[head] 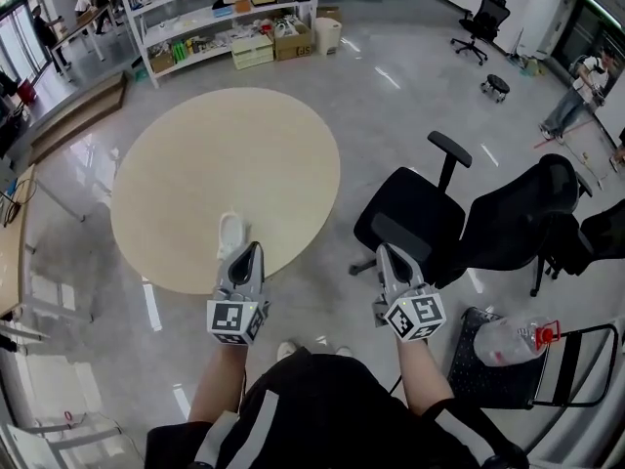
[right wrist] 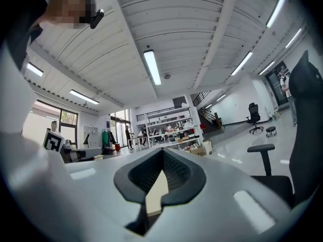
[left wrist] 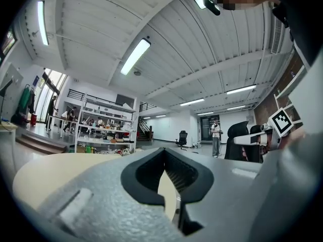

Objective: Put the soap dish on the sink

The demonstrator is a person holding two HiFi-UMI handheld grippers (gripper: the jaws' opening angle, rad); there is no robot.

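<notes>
A small white object, apparently the soap dish (head: pixel 230 234), lies on the round beige table (head: pixel 225 164) near its front edge. My left gripper (head: pixel 252 249) is held level just right of it with its tip over the table's edge; its jaws are shut with nothing between them, and the jaws of the left gripper (left wrist: pixel 164 150) meet at the tip in its own view. My right gripper (head: pixel 383 251) is off the table, above the floor in front of a black office chair (head: pixel 415 225). The right gripper (right wrist: pixel 162 150) is shut and empty too. No sink shows in any view.
A second black chair (head: pixel 542 213) stands at the right. A plastic bottle (head: pixel 508 340) lies on a dark folding stool (head: pixel 576 360) at the lower right. Shelving with boxes (head: pixel 225 18) lines the back. People stand far off at both sides.
</notes>
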